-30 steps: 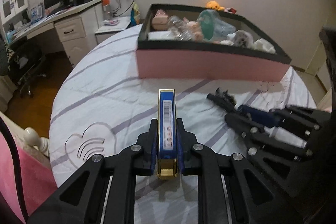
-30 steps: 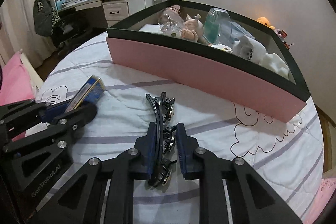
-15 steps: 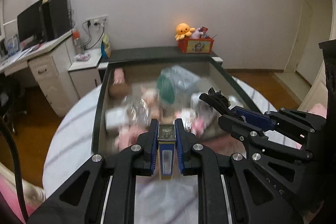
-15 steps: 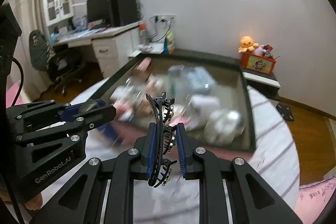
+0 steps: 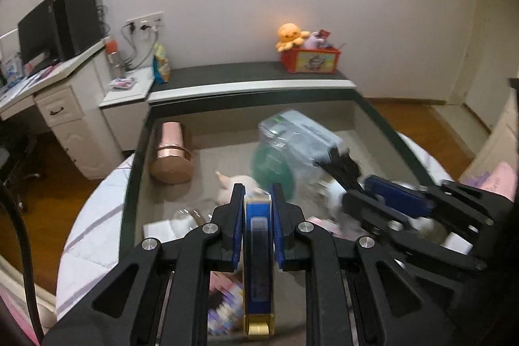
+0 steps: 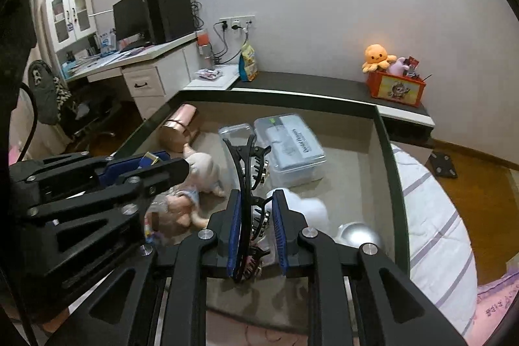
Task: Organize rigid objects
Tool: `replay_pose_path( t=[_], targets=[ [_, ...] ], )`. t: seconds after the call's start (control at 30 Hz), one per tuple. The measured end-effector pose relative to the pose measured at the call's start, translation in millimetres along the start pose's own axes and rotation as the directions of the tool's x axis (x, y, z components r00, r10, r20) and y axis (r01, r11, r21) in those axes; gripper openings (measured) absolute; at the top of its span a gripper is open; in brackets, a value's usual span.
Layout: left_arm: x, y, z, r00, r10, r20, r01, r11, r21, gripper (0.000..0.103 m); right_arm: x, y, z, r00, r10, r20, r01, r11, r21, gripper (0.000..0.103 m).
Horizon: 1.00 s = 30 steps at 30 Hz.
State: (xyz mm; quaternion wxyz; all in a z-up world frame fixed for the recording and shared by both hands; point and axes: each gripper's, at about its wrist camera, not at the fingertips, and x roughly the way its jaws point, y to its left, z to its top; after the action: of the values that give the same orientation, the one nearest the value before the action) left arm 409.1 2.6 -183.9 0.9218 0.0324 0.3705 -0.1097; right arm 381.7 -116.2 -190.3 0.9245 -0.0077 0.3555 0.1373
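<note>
**Both grippers loaded, held over the open box**

Left wrist view: my left gripper is closed on a slim blue-and-gold box, its pads pressed to both long sides, the gold end pointing back toward the camera. It hangs above the near part of the storage box. Below I see a copper-coloured cylinder lying at the far left corner, a clear plastic container partly over something green, and pale toys too blurred to name. My right gripper enters from the right, dark hair clip at its tip.

Right wrist view: my right gripper is nearly closed on the black hair clip, which stands on edge between the pads; it lies against the left pad, and I can't tell if the right pad touches it. It sits above the box interior, over a doll, a lidded clear container and white soft items. The left gripper reaches in from the left, holding its blue box.
</note>
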Motion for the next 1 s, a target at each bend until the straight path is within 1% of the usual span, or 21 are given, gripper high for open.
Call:
replay_pose_path(
  t=[0.03, 0.1, 0.13, 0.17, 0.2, 0.23, 0.27, 0.3, 0.33, 0.37, 0.4, 0.43, 0.47, 0.53, 0.57, 0.67, 0.73, 0.83, 0.87, 0.97, 1.0],
  targets=[
    [2, 2, 1, 1.0, 0.007, 0.003, -0.007, 1.0, -0.003, 0.016, 2, -1, 0, 1.0, -0.001, 0.004, 0.001, 1.0, 0.004, 0.023],
    [-3, 5, 0, 0.999, 0.03, 0.026, -0.029, 0.999, -0.021, 0.016, 0, -2, 0, 1.0, -0.001, 0.007, 0.001, 1.0, 0.013, 0.039],
    [-8, 7, -1, 0.999, 0.035, 0.035, -0.034, 0.999, -0.026, 0.019, -2, -3, 0, 1.0, -0.023, 0.013, 0.023, 0.999, 0.022, 0.049],
    [-15, 8, -1, 0.998, 0.029, 0.047, -0.027, 0.999, -0.035, 0.022, -4, -5, 0, 0.999, -0.038, 0.023, 0.038, 0.999, 0.026, 0.063],
    [-27, 11, -2, 0.998, 0.025, 0.065, -0.022, 0.999, -0.049, 0.037, -10, -7, 1, 0.998, -0.053, 0.04, 0.051, 0.998, 0.035, 0.07],
    [-35, 11, -2, 0.996, 0.03, 0.08, -0.026, 0.998, -0.055, 0.061, -19, -9, 1, 0.996, -0.062, 0.059, 0.06, 0.997, 0.048, 0.081],
    [-49, 12, -3, 0.992, 0.05, 0.113, -0.043, 0.997, -0.061, 0.071, -25, -12, 2, 0.995, -0.06, 0.079, 0.055, 0.997, 0.056, 0.084],
    [-63, 11, -5, 0.986, 0.073, 0.152, -0.064, 0.996, -0.064, 0.085, -35, -14, 2, 0.994, -0.053, 0.1, 0.046, 0.997, 0.065, 0.084],
    [-84, 9, -8, 0.974, 0.089, 0.208, -0.078, 0.995, -0.06, 0.089, -50, -16, 2, 0.991, -0.047, 0.125, 0.038, 0.996, 0.077, 0.085],
    [-98, 7, -10, 0.967, 0.093, 0.238, -0.082, 0.995, -0.056, 0.09, -60, -16, 2, 0.989, -0.044, 0.141, 0.033, 0.996, 0.082, 0.091],
    [-112, 4, -13, 0.96, 0.103, 0.259, -0.092, 0.994, -0.054, 0.094, -73, -16, 1, 0.986, -0.046, 0.16, 0.032, 0.996, 0.085, 0.095],
    [-127, 1, -16, 0.953, 0.122, 0.277, -0.111, 0.992, -0.056, 0.101, -83, -14, 0, 0.983, -0.046, 0.175, 0.032, 0.996, 0.083, 0.103],
    [-144, -2, -21, 0.942, 0.142, 0.303, -0.13, 0.99, -0.061, 0.103, -100, -11, -2, 0.978, -0.043, 0.203, 0.028, 0.997, 0.075, 0.103],
    [-169, -8, -29, 0.931, 0.142, 0.336, -0.132, 0.99, -0.053, 0.103, -132, -4, -8, 0.967, -0.039, 0.251, 0.024, 0.998, 0.063, 0.103],
    [-185, -11, -34, 0.921, 0.152, 0.359, -0.141, 0.988, -0.058, 0.103, -146, -2, -11, 0.961, -0.042, 0.274, 0.027, 0.998, 0.056, 0.103],
    [-224, -21, -48, 0.894, 0.176, 0.413, -0.158, 0.984, -0.077, 0.103, -182, 9, -19, 0.944, -0.08, 0.319, 0.069, 0.997, 0.044, 0.103],
    [-247, -28, -60, 0.886, 0.163, 0.434, -0.142, 0.987, -0.081, 0.103, -205, 16, -24, 0.933, -0.093, 0.348, 0.087, 0.996, 0.032, 0.103],
    [-276, -33, -75, 0.884, 0.138, 0.447, -0.113, 0.99, -0.084, 0.103, -243, 27, -38, 0.912, -0.114, 0.394, 0.115, 0.993, 0.021, 0.103],
    [-285, -36, -80, 0.881, 0.139, 0.452, -0.112, 0.99, -0.086, 0.103, -252, 28, -42, 0.91, -0.114, 0.398, 0.116, 0.993, 0.019, 0.103],
    [-316, -45, -95, 0.857, 0.147, 0.493, -0.116, 0.989, -0.093, 0.103, -280, 35, -55, 0.902, -0.109, 0.417, 0.11, 0.994, 0.022, 0.103],
    [-325, -48, -99, 0.852, 0.143, 0.504, -0.114, 0.989, -0.089, 0.103, -289, 38, -58, 0.899, -0.111, 0.423, 0.111, 0.993, 0.025, 0.103]
  ],
)
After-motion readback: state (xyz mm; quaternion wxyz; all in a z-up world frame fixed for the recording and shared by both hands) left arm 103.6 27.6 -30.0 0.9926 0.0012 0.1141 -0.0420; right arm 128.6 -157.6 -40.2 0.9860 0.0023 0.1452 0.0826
